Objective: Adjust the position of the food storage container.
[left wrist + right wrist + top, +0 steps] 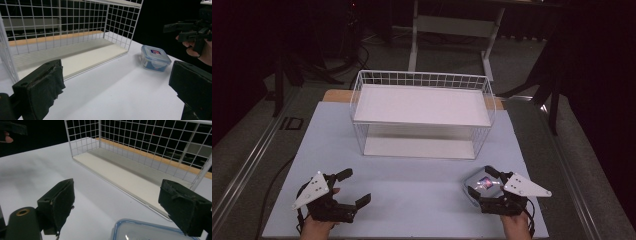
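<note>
While the white wire shelf rack (422, 112) stands at the middle of the pale table (412, 195), a small clear food container with a blue-rimmed lid (483, 186) lies in front of the rack's right end. The right gripper (482, 181) sits over that container, jaws spread wide on either side without touching it. In front of the rack's left end, the left gripper (357, 187) rests wide open, holding nothing.

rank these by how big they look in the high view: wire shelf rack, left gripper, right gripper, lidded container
1. Wire shelf rack, by far the largest.
2. Left gripper and right gripper: they look about the same size, so I won't rank them.
3. Lidded container, smallest, though the right gripper partly covers it.
</note>
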